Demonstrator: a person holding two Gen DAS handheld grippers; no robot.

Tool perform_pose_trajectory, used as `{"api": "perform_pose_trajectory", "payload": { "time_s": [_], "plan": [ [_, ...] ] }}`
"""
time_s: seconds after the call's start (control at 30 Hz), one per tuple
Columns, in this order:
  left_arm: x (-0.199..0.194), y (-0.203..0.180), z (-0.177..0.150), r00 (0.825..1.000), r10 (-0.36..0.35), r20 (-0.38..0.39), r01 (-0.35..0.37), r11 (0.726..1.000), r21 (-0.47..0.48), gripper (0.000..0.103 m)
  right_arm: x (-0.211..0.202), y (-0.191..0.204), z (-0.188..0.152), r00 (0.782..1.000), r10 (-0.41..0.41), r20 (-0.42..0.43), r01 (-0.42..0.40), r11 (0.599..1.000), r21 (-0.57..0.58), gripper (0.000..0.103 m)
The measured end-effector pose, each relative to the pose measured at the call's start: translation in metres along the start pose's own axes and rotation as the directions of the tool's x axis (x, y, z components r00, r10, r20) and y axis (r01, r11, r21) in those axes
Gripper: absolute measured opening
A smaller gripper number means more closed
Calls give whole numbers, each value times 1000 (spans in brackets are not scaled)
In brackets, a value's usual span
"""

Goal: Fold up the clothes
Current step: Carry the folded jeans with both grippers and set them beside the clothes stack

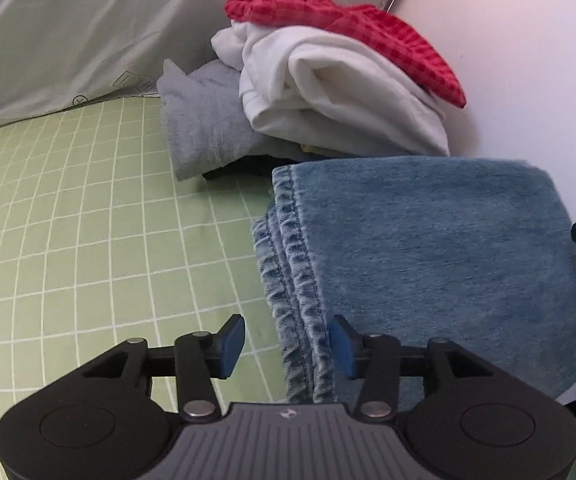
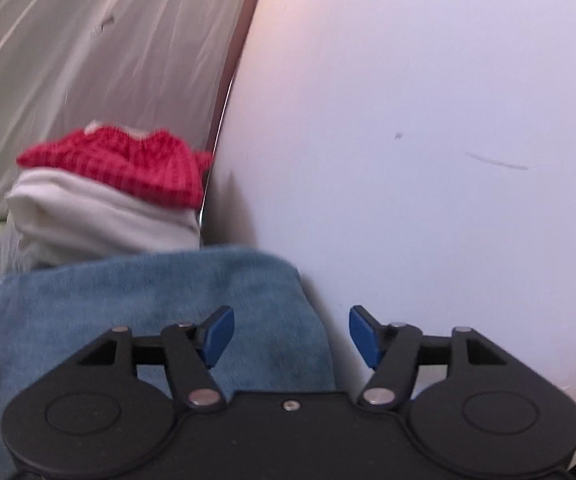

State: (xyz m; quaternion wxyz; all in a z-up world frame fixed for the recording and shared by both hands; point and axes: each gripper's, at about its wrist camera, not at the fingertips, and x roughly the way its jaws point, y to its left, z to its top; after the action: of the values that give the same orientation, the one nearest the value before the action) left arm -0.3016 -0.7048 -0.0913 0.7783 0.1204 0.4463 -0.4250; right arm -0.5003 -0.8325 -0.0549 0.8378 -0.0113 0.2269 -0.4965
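Your left gripper (image 1: 285, 344) and right gripper (image 2: 291, 336) both stand open, holding nothing, over the folded jeans (image 1: 428, 248) on the green checked sheet (image 1: 87, 220). If you pull back carelessly, a pad may catch the hem and undo your fold, I think.

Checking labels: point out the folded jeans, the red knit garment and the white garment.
folded jeans (image 1: 428, 240), left wrist view, flat top face.
red knit garment (image 1: 352, 26), left wrist view, middle.
white garment (image 1: 348, 96), left wrist view, rolled fold.
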Motion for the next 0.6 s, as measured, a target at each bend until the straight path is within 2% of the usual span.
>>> {"api": "perform_pose_trajectory", "payload": {
  "time_s": [0.03, 0.1, 0.13, 0.17, 0.23, 0.3, 0.33, 0.37, 0.4, 0.47, 0.6],
  "plan": [
    [1, -1, 0, 1000, 11, -3, -11, 1000, 11, 52, 1, 4, -1, 1000, -4, 18, 4, 1000, -4, 65],
    [4, -3, 2, 1000, 19, -4, -19, 999, 30, 58, 14, 6, -5, 998, 56, 7, -56, 998, -10, 65],
    [5, -4, 2, 1000, 22, -4, -22, 999, 39, 62, 24, 7, -8, 996, 92, -17, -92, 996, -7, 65],
    [9, -6, 3, 999, 27, -19, -26, 998, 51, 74, 37, 8, -11, 991, 123, -55, -123, 992, 6, 65],
    [10, -9, -1, 999, 28, -28, -26, 996, 87, 78, 64, 7, -17, 979, 159, -131, -148, 985, 89, 67],
    [9, -13, -1, 999, 37, -19, -35, 992, 118, 83, 92, 1, -18, 959, 190, -212, -148, 969, 198, 77],
    [9, -15, -1, 999, 42, -16, -39, 991, 132, 86, 103, -3, -18, 950, 198, -243, -139, 961, 239, 89],
    [9, -16, -1, 999, 43, -15, -41, 991, 129, 90, 110, -6, -18, 946, 198, -257, -132, 958, 253, 94],
    [9, -17, -1, 999, 44, -14, -42, 991, 126, 91, 115, -7, -18, 944, 198, -263, -130, 958, 255, 100],
    [5, -18, 2, 1000, 30, -6, -30, 994, 103, 91, 115, -8, -19, 946, 198, -257, -134, 960, 247, 100],
    [-16, -22, 7, 996, 16, 92, -26, 994, 110, 95, 104, -10, -20, 952, 197, -235, -143, 963, 226, 100]
  ]
}}
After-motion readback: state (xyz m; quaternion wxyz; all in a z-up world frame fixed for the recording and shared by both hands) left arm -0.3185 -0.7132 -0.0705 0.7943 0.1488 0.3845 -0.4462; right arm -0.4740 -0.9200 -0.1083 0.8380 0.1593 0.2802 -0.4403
